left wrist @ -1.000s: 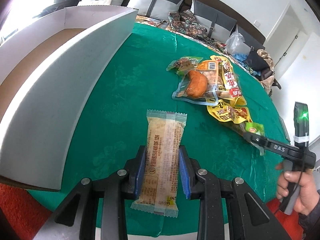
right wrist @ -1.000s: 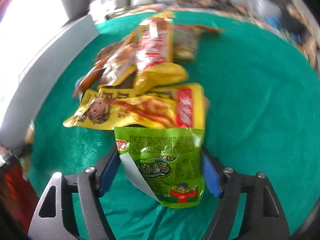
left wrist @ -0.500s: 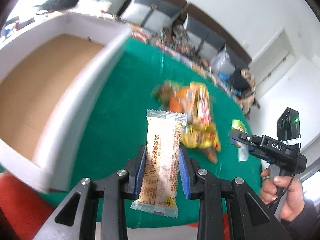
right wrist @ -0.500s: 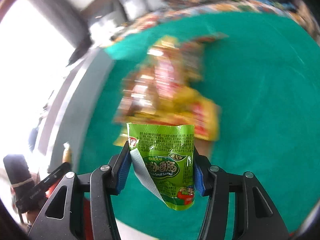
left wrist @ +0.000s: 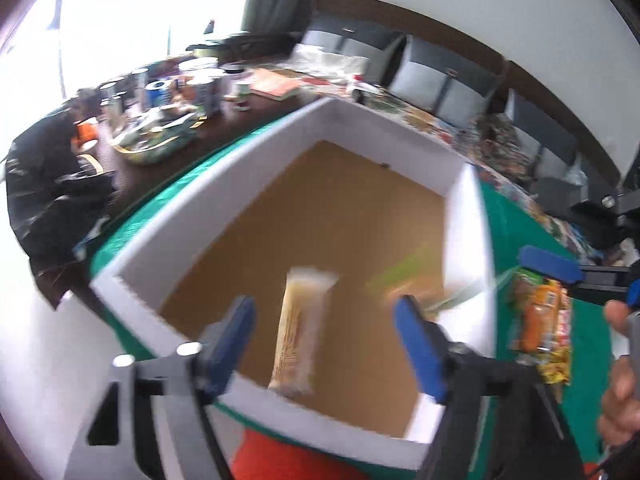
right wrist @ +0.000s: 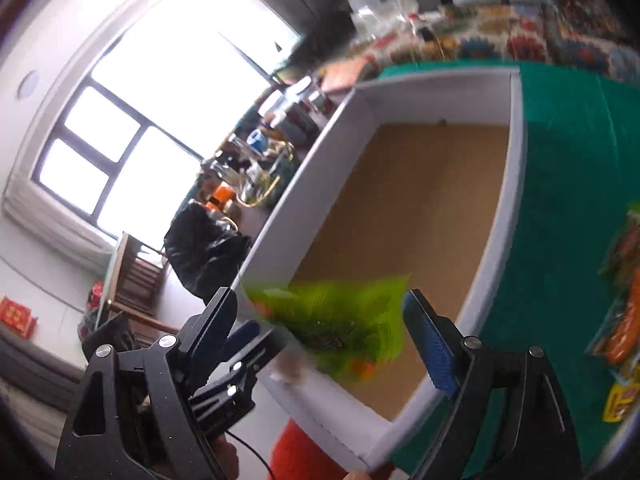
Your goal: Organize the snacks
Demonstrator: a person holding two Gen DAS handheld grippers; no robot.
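Left wrist view: the left gripper (left wrist: 323, 340) has its jaws spread, and the long tan wrapped snack bar (left wrist: 298, 336) sits loose between them, lengthwise along the fingers, over the white-walled cardboard box (left wrist: 276, 152).

Right wrist view: the right gripper (right wrist: 328, 334), jaws likewise spread, has the blurred green snack packet (right wrist: 340, 328) free between them, above the box's near corner.

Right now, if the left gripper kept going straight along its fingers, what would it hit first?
Probably the tan bar, blurred and loose between the open fingers of the left gripper. Past it lies the brown floor of the white box. Depth is hard to judge through the blur, so the bar may already be lower.
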